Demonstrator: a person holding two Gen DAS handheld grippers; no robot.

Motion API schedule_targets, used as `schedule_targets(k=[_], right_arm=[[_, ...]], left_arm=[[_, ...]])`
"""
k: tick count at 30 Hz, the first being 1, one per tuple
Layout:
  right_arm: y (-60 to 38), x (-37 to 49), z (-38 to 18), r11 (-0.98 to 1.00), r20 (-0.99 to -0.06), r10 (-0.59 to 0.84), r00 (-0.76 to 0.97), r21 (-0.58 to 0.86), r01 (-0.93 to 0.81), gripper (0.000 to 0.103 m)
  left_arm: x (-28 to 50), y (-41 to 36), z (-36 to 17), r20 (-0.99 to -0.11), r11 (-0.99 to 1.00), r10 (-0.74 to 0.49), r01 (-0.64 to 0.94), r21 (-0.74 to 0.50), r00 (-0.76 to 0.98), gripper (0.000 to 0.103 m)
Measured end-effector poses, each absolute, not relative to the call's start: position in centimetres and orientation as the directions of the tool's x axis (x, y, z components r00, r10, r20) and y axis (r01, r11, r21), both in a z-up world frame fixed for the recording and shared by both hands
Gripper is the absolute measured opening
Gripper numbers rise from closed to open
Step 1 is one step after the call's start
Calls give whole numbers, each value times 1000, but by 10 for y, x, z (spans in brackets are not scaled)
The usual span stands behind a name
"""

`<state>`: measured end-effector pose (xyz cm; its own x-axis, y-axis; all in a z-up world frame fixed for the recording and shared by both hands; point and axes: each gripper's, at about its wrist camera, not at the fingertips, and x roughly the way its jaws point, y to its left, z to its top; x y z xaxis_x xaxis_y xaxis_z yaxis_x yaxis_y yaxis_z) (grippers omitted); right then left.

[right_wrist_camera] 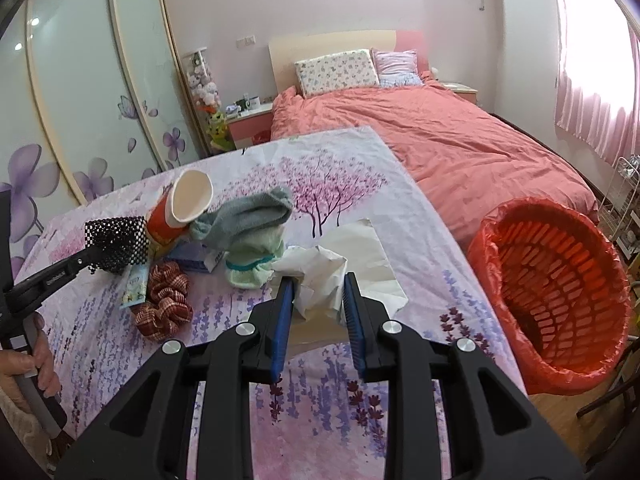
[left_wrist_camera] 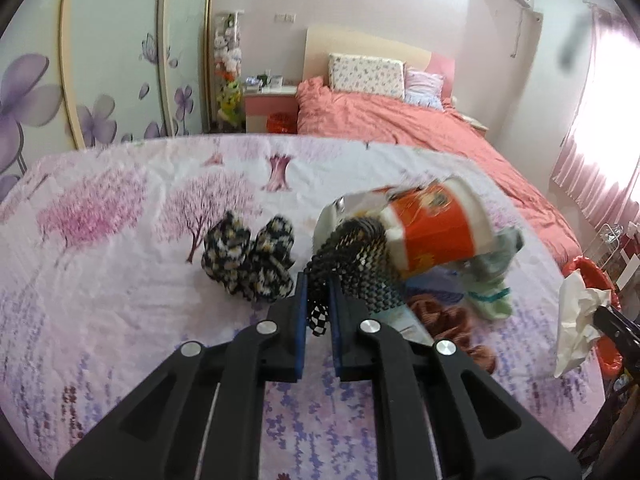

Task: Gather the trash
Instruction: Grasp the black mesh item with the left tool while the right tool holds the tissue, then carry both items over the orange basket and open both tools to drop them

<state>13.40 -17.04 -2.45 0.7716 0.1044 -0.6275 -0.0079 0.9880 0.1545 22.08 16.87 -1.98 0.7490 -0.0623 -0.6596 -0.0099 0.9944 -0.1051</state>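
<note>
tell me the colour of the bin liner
Red, over an orange-red slatted bin; clearest in the right wrist view.

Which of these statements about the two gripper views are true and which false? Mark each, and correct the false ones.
1. The left gripper is shut on a black checkered fabric item. True.
2. The right gripper holds a paper cup. False: it grips crumpled white paper.
3. The red basket stands on the table. False: it stands beside the table, lower, lined with a red bag.
4. The red paper cup lies tilted against a grey sock. True.
5. The bed has a blue cover. False: it is salmon pink.
</note>
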Motion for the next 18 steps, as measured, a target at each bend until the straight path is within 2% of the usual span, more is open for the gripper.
schedule_targets(k=[18], right_arm=[[-197,107,3,985,-554,76,829,169,23,26]], left_arm=[[179,131,53,-544,993,-103,53,-107,833,10]])
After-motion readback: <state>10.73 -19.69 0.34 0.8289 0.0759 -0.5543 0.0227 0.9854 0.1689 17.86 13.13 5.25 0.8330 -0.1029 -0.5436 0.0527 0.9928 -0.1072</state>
